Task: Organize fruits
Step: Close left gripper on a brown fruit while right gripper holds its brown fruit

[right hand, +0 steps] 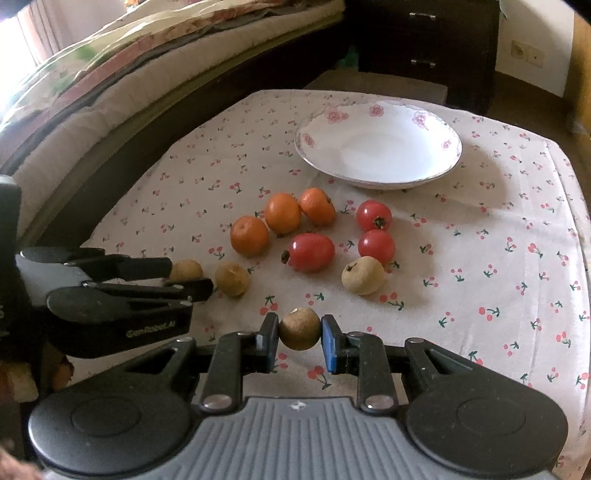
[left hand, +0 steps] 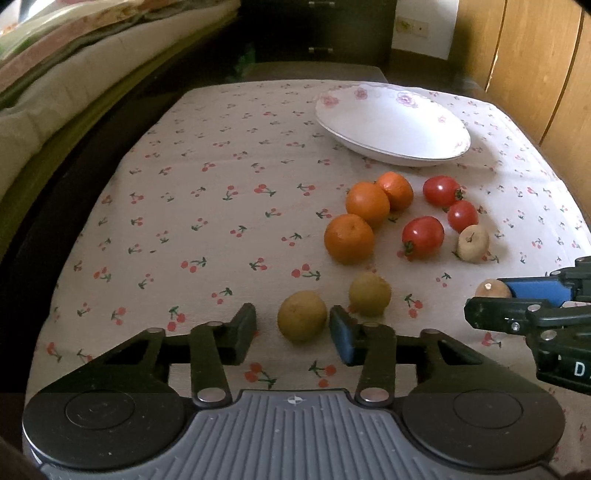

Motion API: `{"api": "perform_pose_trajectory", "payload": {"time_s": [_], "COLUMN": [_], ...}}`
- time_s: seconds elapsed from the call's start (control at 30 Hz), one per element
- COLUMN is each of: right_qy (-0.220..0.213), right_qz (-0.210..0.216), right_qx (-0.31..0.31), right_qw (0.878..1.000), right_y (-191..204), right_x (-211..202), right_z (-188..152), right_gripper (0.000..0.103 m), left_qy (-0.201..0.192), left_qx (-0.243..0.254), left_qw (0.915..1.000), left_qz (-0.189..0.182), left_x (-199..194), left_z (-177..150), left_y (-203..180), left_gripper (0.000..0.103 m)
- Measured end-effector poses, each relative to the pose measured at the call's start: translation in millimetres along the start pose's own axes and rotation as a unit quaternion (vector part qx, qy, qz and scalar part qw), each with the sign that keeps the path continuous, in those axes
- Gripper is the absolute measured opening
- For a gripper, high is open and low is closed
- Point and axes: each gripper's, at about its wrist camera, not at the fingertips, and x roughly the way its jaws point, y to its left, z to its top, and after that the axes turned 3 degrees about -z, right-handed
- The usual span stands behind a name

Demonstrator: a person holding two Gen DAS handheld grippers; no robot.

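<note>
My left gripper (left hand: 293,328) is open around a small brown longan (left hand: 302,320) on the cloth, with gaps on both sides. A second longan (left hand: 369,294) lies just past its right finger. My right gripper (right hand: 300,336) is shut on another longan (right hand: 299,328); it also shows in the left wrist view (left hand: 493,288). Three oranges (left hand: 349,239) and three tomatoes (left hand: 423,236) lie in a cluster beyond, with a pale longan (left hand: 473,243) beside them. A white flowered plate (left hand: 393,125) stands empty at the far side.
The table wears a cherry-print cloth (left hand: 207,206). A bed (left hand: 55,92) runs along its left side, a dark drawer unit (left hand: 321,29) stands behind, and wooden panels (left hand: 535,55) rise at the right.
</note>
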Motion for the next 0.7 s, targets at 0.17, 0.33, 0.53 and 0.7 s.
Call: {"api": "perform_pose_trajectory", "payload": {"time_s": [0.17,0.33,0.53,0.7], "right_qy": [-0.010,-0.017,-0.030,-0.032], "right_qz": [-0.003,-0.006,-0.014,-0.019], "right_qx": [-0.002,-0.002,0.008,0.012], "right_qw": [1.000,1.000,0.999,0.999], "right_y": [2,4,-1,-4], "right_x": [-7,-16,-29,-33], "right_z": [2,1,3,4], "right_gripper": [0.027,0.027,0.027,0.027], "left_qy": [0.010,0.009,-0.001,0.005], "left_qx": [-0.004,-0.002,-0.008,-0.004], "left_qw": [0.9998,0.9998,0.9997,0.9996], "left_qz": [-0.014,-0.020,-0.023,-0.026], "left_x": [-4,-15,-31,-28], "left_z": [-2,-4,1,1], "left_y": [-2,-5,-6,-5], "left_gripper": [0.034,0.032,0.025,0.032]}}
